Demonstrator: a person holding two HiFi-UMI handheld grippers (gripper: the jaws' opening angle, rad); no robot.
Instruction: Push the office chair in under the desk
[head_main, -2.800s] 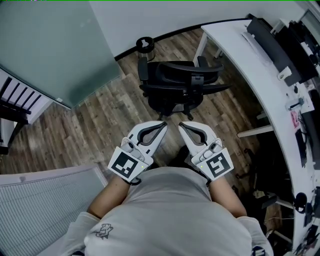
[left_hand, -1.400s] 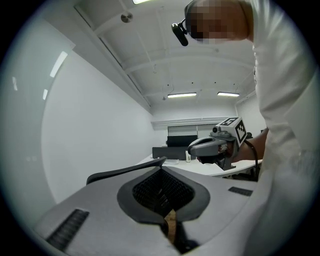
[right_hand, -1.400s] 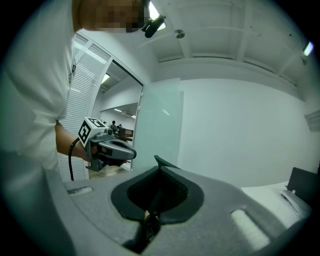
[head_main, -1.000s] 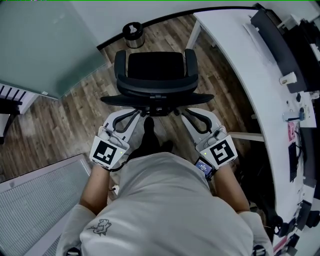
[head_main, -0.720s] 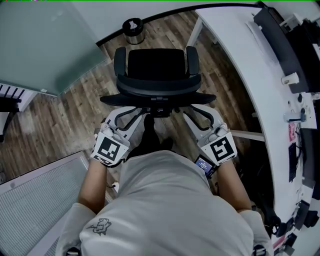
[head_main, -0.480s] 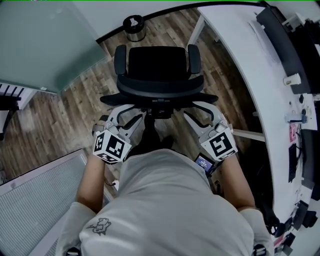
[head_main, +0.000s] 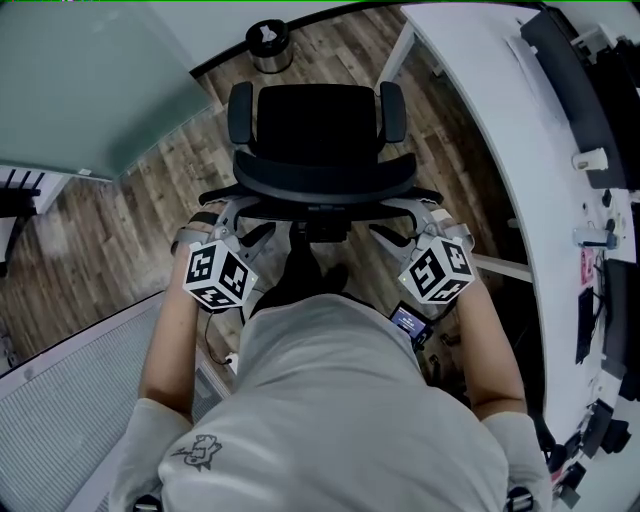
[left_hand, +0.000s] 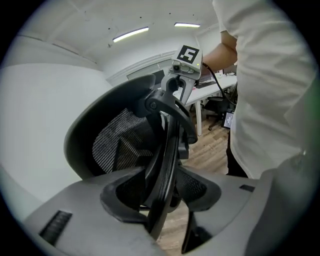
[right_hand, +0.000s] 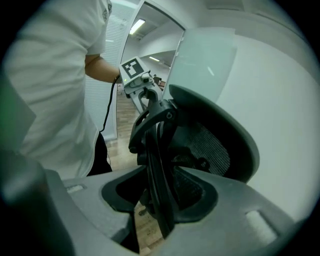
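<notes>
Base of the office chair (head_main: 318, 130) hidden under its seat and the person's torso; desk (head_main: 480, 110) cut off at right. Chair stands on the wood floor (head_main: 130, 220) off the desk's curved edge, not under it, backrest toward the person. Arms reach forward, left gripper (head_main: 232, 215) and right gripper (head_main: 408, 212) at opposite backrest sides, jaws opening with the black rim (left_hand: 167, 165) between them

Wood-plank floor (head_main: 120, 215); frosted glass partition (head_main: 90, 80); round bin (head_main: 268, 40).
</notes>
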